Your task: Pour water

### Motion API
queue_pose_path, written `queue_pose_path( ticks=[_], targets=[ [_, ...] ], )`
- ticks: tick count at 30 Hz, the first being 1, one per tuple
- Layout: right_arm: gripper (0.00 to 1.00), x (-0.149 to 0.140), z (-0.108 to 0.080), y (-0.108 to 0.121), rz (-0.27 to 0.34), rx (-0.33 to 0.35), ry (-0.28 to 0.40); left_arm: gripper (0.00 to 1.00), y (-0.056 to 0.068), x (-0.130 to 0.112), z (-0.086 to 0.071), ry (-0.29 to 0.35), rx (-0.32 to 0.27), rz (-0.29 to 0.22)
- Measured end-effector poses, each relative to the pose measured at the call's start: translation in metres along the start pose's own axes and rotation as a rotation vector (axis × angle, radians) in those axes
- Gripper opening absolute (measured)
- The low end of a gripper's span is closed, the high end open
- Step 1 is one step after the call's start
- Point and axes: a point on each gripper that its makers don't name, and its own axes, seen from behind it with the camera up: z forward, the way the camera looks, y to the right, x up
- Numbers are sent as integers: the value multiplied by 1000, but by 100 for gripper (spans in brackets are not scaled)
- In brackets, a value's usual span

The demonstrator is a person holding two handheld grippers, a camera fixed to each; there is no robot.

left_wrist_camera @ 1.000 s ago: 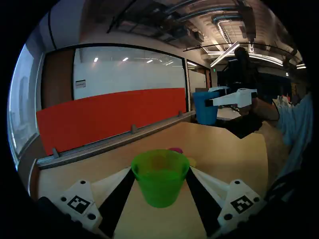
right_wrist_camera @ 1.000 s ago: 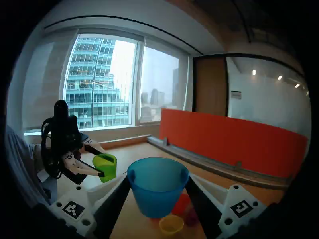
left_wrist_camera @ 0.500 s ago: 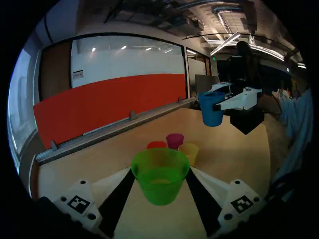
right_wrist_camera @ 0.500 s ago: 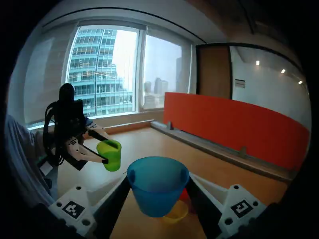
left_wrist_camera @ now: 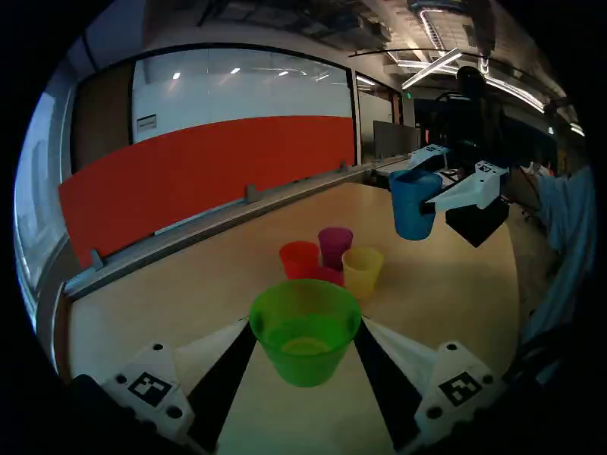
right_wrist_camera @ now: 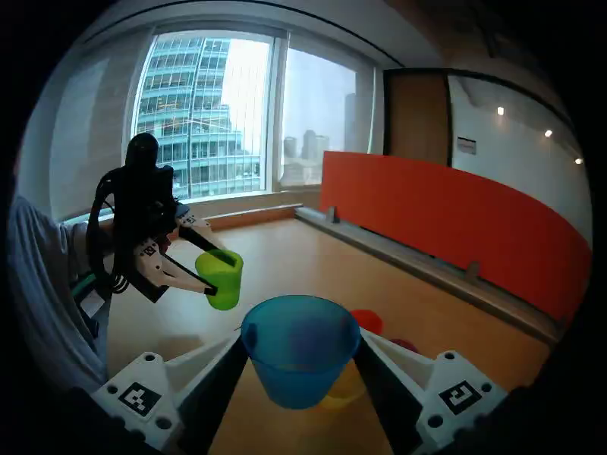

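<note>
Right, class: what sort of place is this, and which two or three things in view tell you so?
Probably a city office or meeting room: large windows look out on glass towers, an orange partition runs along a long wooden table, and strip lights run overhead.

The green cup [left_wrist_camera: 305, 334] and the blue cup [right_wrist_camera: 300, 353] you see are smooth, half-clear plastic. The table [left_wrist_camera: 455, 280] is pale wood, smooth, with a soft sheen.
</note>
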Motion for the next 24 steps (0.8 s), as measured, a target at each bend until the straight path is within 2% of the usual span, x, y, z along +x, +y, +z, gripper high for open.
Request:
queue_pose_path(
  ticks=[9,24],
  targets=[
    [92,-23,5,-3,-17,24,-62,86,-1,-18,10,-45,-7,-6],
    [92,-60,15,-11,-69,56,-149,87,-1,-51,27,-145,-24,11]
  ],
)
